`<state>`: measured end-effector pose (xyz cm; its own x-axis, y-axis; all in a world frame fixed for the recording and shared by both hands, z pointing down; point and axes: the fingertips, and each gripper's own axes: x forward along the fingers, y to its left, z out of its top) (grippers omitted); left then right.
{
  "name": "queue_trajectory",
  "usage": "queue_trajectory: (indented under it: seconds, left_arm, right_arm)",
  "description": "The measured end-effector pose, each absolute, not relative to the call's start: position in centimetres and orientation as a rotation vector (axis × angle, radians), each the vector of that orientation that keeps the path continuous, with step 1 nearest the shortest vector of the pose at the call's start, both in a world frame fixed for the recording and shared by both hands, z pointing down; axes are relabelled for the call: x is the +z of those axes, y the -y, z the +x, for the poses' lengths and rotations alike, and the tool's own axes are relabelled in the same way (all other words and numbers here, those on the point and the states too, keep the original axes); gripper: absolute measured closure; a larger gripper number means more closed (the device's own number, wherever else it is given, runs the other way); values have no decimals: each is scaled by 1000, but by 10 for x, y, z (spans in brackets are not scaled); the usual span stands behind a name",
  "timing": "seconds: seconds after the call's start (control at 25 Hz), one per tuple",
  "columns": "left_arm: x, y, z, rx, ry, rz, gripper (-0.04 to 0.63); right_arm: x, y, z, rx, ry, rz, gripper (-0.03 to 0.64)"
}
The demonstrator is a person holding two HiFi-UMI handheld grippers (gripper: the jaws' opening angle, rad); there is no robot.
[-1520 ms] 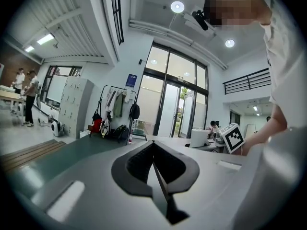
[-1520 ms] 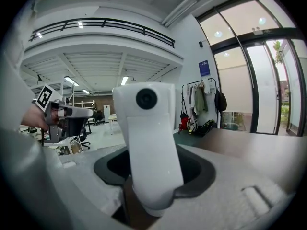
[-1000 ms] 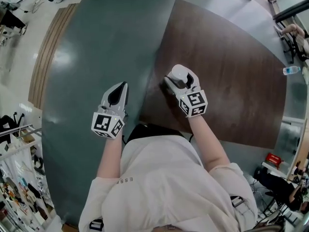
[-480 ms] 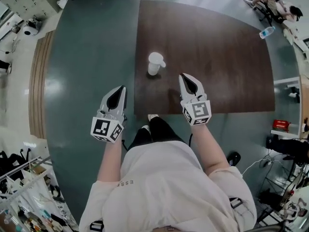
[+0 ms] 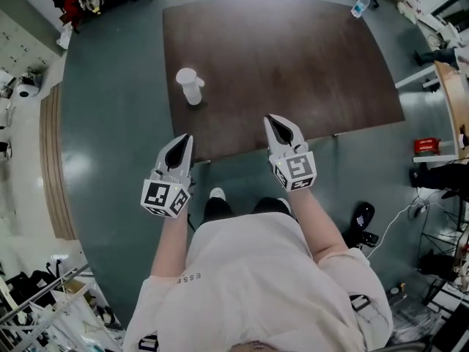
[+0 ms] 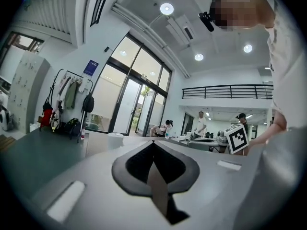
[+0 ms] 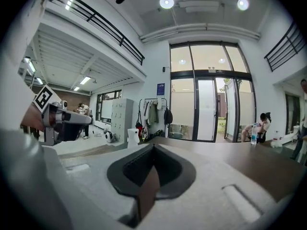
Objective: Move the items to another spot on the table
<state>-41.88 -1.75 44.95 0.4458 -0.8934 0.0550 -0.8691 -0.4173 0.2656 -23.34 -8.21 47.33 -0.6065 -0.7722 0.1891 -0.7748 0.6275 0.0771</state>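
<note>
The white cup [image 5: 189, 86] stood upright near the table's [image 5: 293, 57] left edge, its spout perhaps facing right. The left gripper [image 5: 186, 141] and right gripper [image 5: 272, 123], both clenched on nothing, hung well short of it. A bottle [image 5: 360, 4] sat at the far corner.

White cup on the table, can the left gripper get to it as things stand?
Probably yes. The white cup stands alone near the table's left edge, just ahead of the left gripper, with nothing between them. That gripper is shut and empty, so it would have to open first.
</note>
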Motion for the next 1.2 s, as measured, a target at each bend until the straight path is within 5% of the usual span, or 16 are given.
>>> queue_trajectory:
  seconds: [0.72,1.2]
  left_arm:
    - [452,-19,-151,-174,1694,2399,578]
    - [453,-68,-30,-168,1663,2413,578]
  right_arm:
    - [481,49,47,-1,2693,1127,629]
    - [489,-1,157,67,2694,1138,629]
